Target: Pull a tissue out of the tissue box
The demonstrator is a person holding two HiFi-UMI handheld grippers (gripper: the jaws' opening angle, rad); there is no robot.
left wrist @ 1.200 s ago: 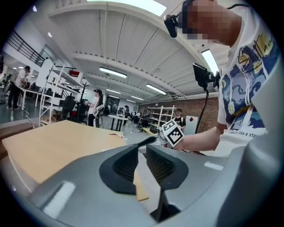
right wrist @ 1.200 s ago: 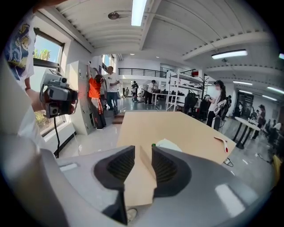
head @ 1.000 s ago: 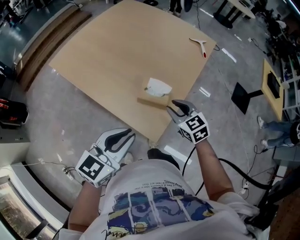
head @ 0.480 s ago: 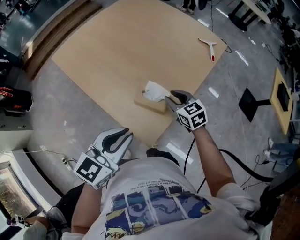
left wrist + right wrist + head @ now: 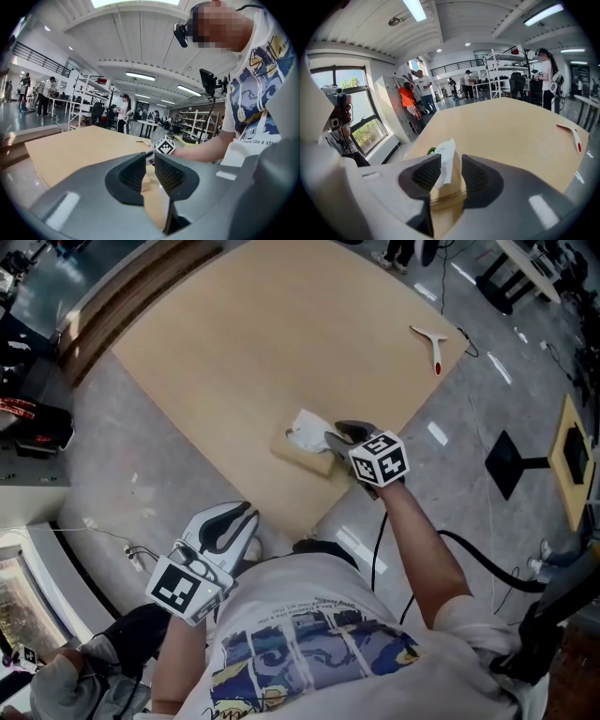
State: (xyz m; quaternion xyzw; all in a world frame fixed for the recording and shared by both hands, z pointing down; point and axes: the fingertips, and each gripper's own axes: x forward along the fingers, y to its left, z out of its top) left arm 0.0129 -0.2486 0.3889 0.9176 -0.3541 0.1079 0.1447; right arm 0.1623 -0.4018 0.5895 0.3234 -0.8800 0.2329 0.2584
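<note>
Right gripper view: right gripper [image 5: 450, 159] jaws wide, have just been opening, tissue [image 5: 445, 151] standing loose between them above tissue box [image 5: 448, 199] near tabletop [image 5: 501, 126] edge. Risk: unheld box could lift or slide off with the pull; a shallow pinch could tear the tissue.

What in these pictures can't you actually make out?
- Tissue box opening: in the right gripper view, the right hand-held gripper's own body covers it; in the head view it is too small.
- Whether the tissue touches a pad: in the right gripper view it is too close to tell.
- Red-tipped white tool: too small in every view to identify.
</note>
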